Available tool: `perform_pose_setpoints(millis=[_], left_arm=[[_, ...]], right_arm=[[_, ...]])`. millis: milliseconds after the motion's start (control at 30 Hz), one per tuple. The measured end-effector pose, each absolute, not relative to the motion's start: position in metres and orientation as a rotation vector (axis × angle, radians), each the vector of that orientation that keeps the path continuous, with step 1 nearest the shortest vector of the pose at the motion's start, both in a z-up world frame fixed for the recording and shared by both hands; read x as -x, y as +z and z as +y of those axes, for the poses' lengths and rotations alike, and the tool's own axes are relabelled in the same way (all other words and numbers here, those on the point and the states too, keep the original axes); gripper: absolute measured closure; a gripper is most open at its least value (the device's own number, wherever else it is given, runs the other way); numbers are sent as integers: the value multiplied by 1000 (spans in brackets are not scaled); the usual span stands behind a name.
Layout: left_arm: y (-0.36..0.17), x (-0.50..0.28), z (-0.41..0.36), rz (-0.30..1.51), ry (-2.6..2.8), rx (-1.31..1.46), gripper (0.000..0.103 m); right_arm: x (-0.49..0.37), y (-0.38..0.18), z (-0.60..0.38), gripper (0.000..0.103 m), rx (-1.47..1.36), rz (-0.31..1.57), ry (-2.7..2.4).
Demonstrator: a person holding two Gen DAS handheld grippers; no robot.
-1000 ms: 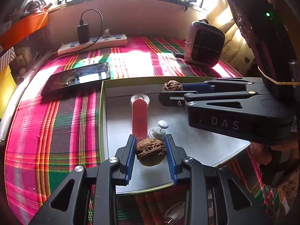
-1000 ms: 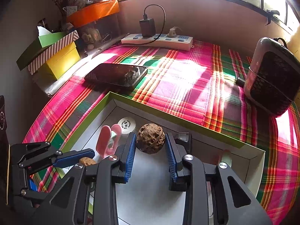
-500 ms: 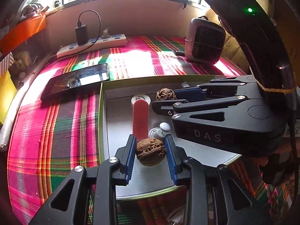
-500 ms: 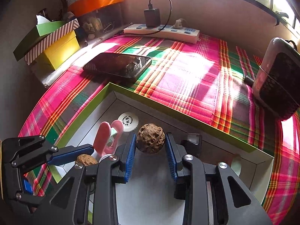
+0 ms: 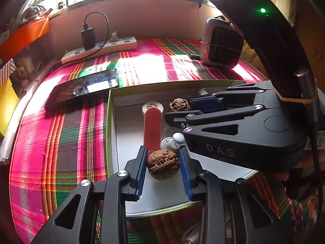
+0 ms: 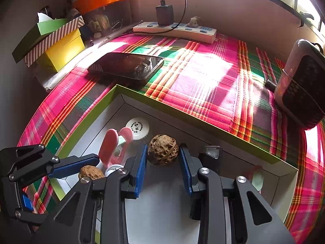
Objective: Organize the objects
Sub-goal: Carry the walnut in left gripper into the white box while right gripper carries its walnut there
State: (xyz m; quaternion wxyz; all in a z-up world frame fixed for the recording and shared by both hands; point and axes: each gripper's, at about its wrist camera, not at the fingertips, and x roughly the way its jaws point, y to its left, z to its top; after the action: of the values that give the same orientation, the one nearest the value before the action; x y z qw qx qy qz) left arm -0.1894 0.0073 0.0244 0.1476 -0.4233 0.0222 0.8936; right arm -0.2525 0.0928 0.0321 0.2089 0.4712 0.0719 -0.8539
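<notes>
The left gripper jaws are clamping a walnut over the box; the right gripper jaws are gripping a rounder walnut. At twelve o'clock, a pink clip is lying inside. Phone, at ten o'clock, is waiting outside.

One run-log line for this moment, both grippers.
left gripper: shut on oblong walnut | right gripper: shut on round walnut | both over box
</notes>
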Motion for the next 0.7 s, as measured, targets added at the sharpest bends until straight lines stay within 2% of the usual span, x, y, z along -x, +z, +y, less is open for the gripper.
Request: perform_pose_setpoints(millis=[367, 533, 700], left_arm=[[25, 189, 8, 70, 2571, 1219, 73], [25, 189, 8, 69, 2570, 1219, 71], [26, 188, 8, 70, 2573, 1220, 69]], right_arm=[[252, 32, 93, 69, -1312, 196, -2387], [252, 33, 95, 61, -1312, 186, -2396], [252, 34, 96, 57, -1311, 181, -2402]])
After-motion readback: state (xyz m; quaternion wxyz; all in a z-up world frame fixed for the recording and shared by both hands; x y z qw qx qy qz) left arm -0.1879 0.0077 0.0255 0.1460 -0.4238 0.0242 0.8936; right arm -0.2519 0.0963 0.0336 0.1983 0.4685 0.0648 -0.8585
